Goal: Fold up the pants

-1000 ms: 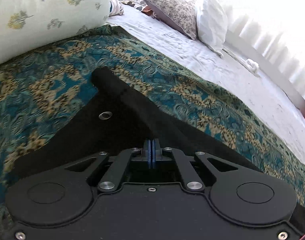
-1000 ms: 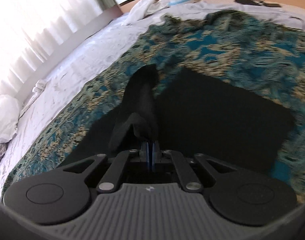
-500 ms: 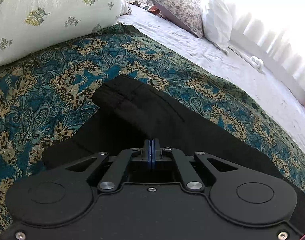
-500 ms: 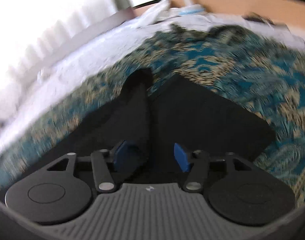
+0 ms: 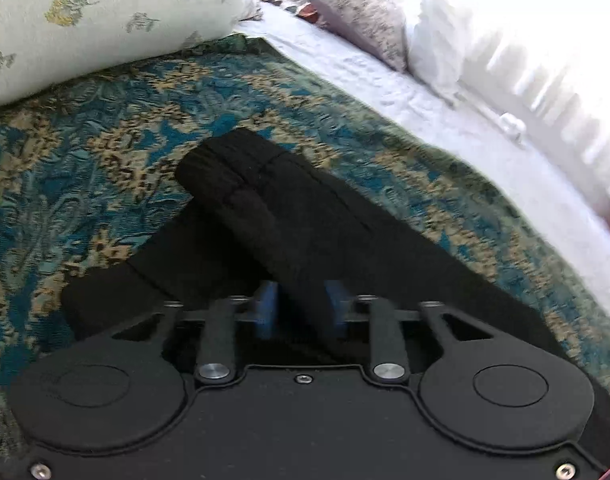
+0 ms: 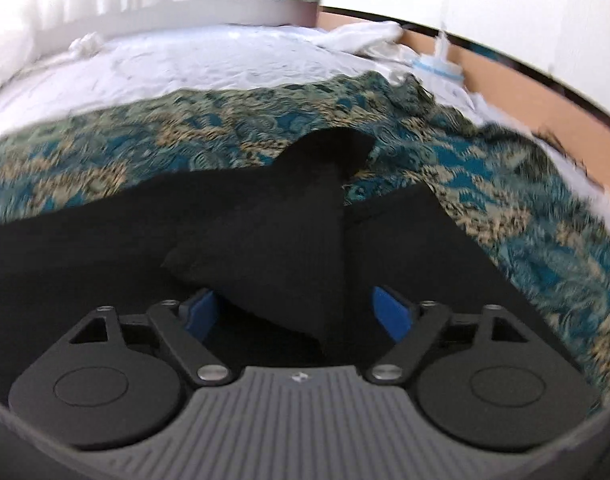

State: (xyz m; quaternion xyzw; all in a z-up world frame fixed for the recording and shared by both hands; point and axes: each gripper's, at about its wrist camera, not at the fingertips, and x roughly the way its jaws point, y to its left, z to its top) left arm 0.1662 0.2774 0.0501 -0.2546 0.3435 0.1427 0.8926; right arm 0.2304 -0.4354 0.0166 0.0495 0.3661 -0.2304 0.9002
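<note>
Bed with white sheet (image 5: 445,120), overlaid by a teal-and-gold paisley spread (image 5: 105,184). Black pants (image 5: 305,232) lie on the spread; pillows (image 5: 105,20) rest at its edge.

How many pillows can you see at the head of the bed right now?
3. A floral pillow rests at the top left on the patterned spread; a speckled one and a white one lie further right on the sheet. More may lie out of frame.
</note>
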